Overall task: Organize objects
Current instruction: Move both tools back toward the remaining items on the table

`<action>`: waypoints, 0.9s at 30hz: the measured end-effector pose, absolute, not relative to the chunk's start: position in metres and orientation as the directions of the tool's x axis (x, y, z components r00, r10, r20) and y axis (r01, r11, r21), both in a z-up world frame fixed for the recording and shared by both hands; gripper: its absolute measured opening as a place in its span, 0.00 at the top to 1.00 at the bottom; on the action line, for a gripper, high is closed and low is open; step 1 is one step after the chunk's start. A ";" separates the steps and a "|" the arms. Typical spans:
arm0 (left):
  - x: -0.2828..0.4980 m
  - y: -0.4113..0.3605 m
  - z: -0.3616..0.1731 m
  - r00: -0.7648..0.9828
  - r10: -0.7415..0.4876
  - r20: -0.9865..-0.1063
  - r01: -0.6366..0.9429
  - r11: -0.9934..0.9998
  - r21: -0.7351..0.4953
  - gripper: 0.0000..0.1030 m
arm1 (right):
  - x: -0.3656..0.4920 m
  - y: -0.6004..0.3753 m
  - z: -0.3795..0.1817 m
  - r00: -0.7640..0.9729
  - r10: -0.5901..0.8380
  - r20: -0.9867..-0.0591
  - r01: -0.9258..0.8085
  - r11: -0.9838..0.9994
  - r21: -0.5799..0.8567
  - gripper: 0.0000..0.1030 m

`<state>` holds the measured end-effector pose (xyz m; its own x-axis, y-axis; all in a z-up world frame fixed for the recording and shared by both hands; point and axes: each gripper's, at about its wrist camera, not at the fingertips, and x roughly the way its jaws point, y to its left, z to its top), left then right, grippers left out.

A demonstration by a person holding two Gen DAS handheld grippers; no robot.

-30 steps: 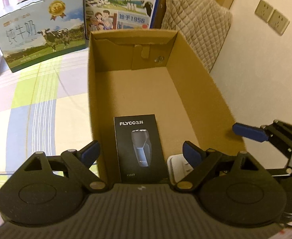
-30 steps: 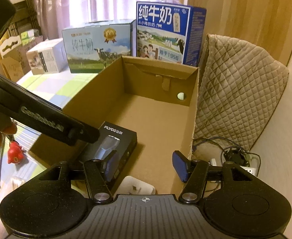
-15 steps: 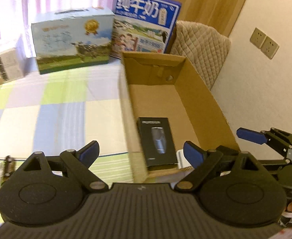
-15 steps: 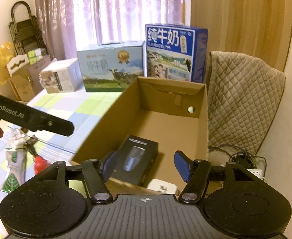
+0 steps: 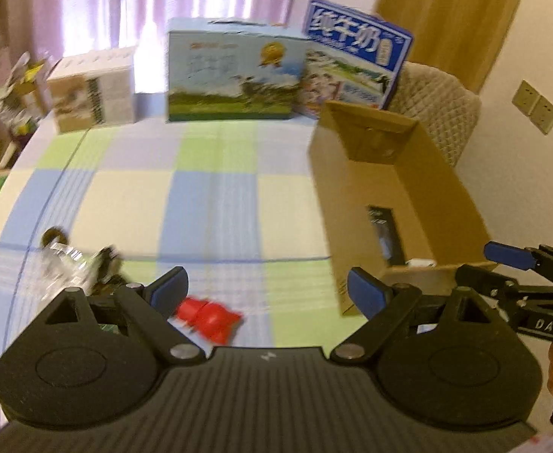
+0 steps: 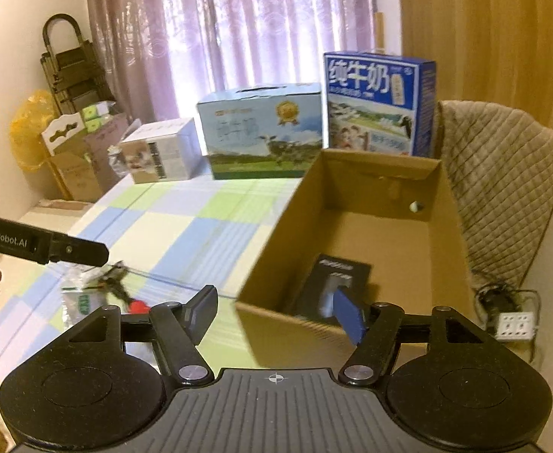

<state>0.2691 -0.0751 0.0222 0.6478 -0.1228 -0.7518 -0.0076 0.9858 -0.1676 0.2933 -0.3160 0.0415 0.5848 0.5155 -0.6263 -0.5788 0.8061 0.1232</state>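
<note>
An open cardboard box [image 5: 442, 188] [image 6: 276, 260] stands on the right of the checked tablecloth. A black shaver package [image 6: 333, 287] [image 5: 384, 232] lies flat on its floor, with a white item [image 5: 421, 263] at its near end. My left gripper [image 5: 268, 288] is open and empty above the cloth, left of the box. Just ahead of it lie a red object [image 5: 208, 315] [image 6: 138, 306] and a crinkled clear packet with dark bits [image 5: 68, 264] [image 6: 87, 290]. My right gripper [image 6: 276, 311] is open and empty over the box's near wall.
Two milk cartons [image 6: 261, 128] [image 6: 378, 105] and a small white box [image 6: 159, 154] line the table's far edge. A quilted chair back [image 6: 502, 188] stands right of the box, a power strip [image 6: 514, 324] lies below it. Bags and cartons [image 6: 72, 151] crowd the far left.
My left gripper has swung left, away from over the box, to above the red object and packet. The right gripper has pulled back and up, so the box looks smaller.
</note>
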 end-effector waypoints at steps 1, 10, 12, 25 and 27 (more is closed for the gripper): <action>0.264 -0.068 0.020 0.643 -0.120 -0.756 -0.017 0.985 -0.172 0.13 | 0.290 -0.311 0.041 0.576 0.521 -0.630 -0.584 0.801 0.128 0.37; 0.230 -0.020 -0.003 0.588 -0.076 -0.805 -0.094 0.982 -0.162 0.13 | 0.268 -0.275 0.015 0.490 0.533 -0.690 -0.619 0.770 0.154 0.36; 0.225 -0.011 -0.008 0.575 -0.060 -0.816 -0.113 0.982 -0.152 0.13 | 0.265 -0.270 0.010 0.471 0.536 -0.701 -0.619 0.767 0.170 0.36; 0.199 0.039 -0.039 0.497 -0.029 -0.867 -0.219 0.963 -0.157 0.13 | 0.247 -0.220 -0.032 0.350 0.520 -0.779 -0.635 0.743 0.211 0.36; 0.197 0.044 -0.043 0.488 -0.029 -0.872 -0.229 0.960 -0.160 0.13 | 0.246 -0.214 -0.038 0.335 0.512 -0.791 -0.635 0.743 0.212 0.36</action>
